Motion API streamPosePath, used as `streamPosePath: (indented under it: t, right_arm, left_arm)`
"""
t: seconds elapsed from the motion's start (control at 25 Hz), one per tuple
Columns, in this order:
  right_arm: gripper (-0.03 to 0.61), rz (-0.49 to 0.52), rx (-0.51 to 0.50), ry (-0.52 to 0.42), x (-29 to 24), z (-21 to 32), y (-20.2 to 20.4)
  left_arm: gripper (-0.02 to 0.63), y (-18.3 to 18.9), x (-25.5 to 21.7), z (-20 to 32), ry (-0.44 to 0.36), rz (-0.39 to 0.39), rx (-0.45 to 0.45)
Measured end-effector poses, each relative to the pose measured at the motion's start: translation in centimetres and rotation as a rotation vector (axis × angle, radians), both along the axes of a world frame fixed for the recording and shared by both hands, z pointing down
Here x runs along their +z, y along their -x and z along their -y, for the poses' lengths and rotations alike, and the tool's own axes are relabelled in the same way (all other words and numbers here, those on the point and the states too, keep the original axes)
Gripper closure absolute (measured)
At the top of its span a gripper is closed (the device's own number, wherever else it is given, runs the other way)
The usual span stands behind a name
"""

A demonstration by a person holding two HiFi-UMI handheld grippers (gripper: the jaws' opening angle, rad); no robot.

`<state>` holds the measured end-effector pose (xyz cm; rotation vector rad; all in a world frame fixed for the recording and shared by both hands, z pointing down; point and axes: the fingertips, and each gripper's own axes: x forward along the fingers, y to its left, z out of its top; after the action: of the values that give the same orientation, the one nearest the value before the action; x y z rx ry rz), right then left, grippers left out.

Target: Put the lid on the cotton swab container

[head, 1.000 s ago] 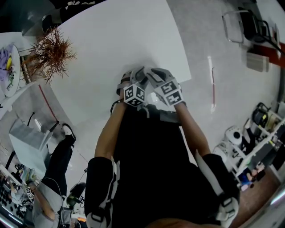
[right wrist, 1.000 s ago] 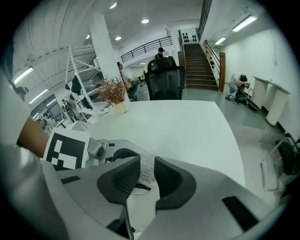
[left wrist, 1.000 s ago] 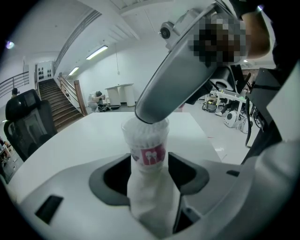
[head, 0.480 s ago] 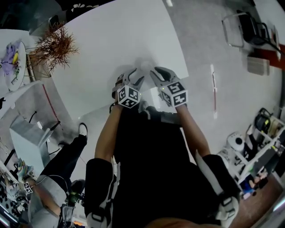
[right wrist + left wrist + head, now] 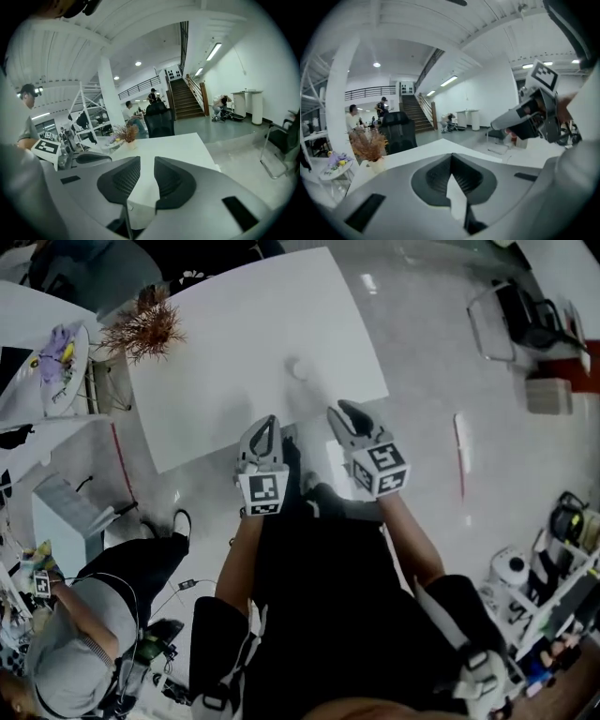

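- cotton swab container: a small pale round thing on the white counter, in the upper middle of the head view. it is too small to tell whether its lid is on.
- it sits higher in the frame than both grippers, roughly between their two lines, and well apart from each; nothing touches it.
- left gripper: centre-left of the head view, tip at the counter's near edge and pointing up the frame. in the left gripper view its jaws are closed together with nothing between them.
- right gripper: just right of the left one, angled towards the upper left. in the right gripper view its jaws stand apart with only bare counter showing through the gap; it holds nothing.
- the container does not show in either gripper view.
- dried plant: at the counter's far-left corner, upper left of the head view, well away from the container.
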<state>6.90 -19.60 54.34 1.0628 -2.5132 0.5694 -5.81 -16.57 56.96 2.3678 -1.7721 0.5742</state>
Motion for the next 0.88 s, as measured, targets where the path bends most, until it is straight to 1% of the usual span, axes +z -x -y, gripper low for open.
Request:
streamPosePath:
  t: [0.08, 0.2, 0.32, 0.36, 0.48, 0.6, 0.72, 0.8, 0.88]
  right_arm:
    - [0.491, 0.019, -0.009, -0.03, -1.5, -1.4, 0.0]
    - [0.491, 0.055, 0.02, -0.076, -3.5, -3.3, -0.5]
    - [0.489, 0.073, 0.052, -0.111, -5.7, -5.1, -0.9]
    - [0.491, 0.08, 0.063, -0.123, -6.5, -5.6, -1.0]
    - [0.491, 0.102, 0.096, -0.152, -8.6, -6.7, -1.2]
    - [0.491, 0.106, 0.109, -0.177, -10.2, -7.6, -0.9]
    - [0.492, 0.102, 0.122, -0.21, -11.9, -8.5, -0.8]
    - [0.515, 0.099, 0.137, -0.223, -12.5, -9.1, -0.7]
    - [0.547, 0.094, 0.15, -0.232, -12.6, -9.8, -0.7]
  left_arm:
    - [0.609, 0.6, -2.6, -2.0, -0.019, -0.044, -0.06]
    - [0.607, 1.3, -6.2, -4.7, -0.044, -0.09, -0.118]
    - [0.609, 1.8, -10.4, -6.9, -0.107, -0.17, -0.173]
    - [0.609, 2.0, -11.7, -7.6, -0.127, -0.183, -0.184]
    - [0.609, 3.1, -14.4, -9.3, -0.164, -0.189, -0.198]
    - [0.607, 4.2, -16.0, -10.9, -0.177, -0.187, -0.206]
    - [0.607, 4.7, -17.3, -12.0, -0.193, -0.171, -0.189]
    - [0.607, 5.0, -17.6, -12.4, -0.198, -0.161, -0.173]
    - [0.607, 5.1, -17.6, -12.7, -0.196, -0.171, -0.167]
